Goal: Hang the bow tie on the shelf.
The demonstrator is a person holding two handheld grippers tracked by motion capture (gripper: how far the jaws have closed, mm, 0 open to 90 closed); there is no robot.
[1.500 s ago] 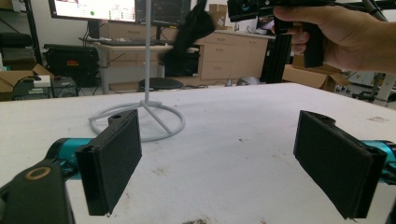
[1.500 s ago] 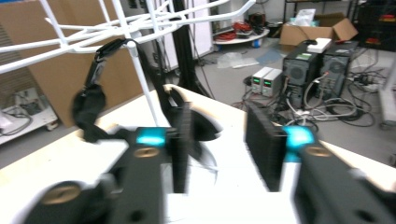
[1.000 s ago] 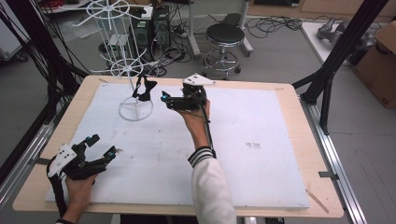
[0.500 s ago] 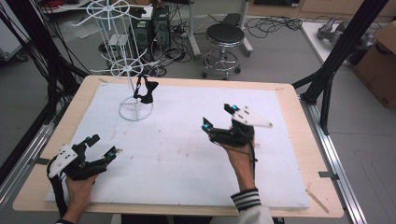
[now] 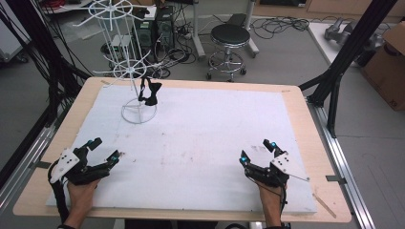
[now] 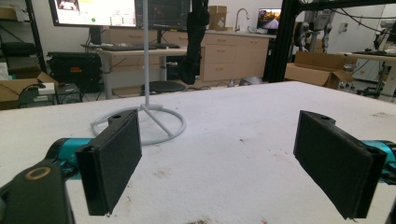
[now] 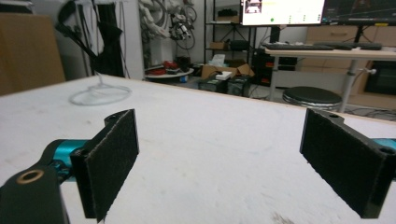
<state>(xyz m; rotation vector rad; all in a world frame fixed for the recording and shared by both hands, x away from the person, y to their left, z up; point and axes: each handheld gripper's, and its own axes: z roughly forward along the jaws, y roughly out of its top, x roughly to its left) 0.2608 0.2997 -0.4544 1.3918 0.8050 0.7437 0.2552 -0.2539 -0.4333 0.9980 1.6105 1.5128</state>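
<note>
Black bow tie [image 5: 150, 94] – limp, hung on white wire rack [image 5: 133, 76]

one white wire stand [image 5: 130, 71], one black cloth [image 5: 149, 93], two grippers [image 5: 102, 151]

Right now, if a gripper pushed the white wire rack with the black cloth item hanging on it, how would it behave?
The white wire rack looks thin and light, so it would probably slide. Tall on a small ring base, it might tip. The black cloth item hangs limp, likely swinging.
</note>
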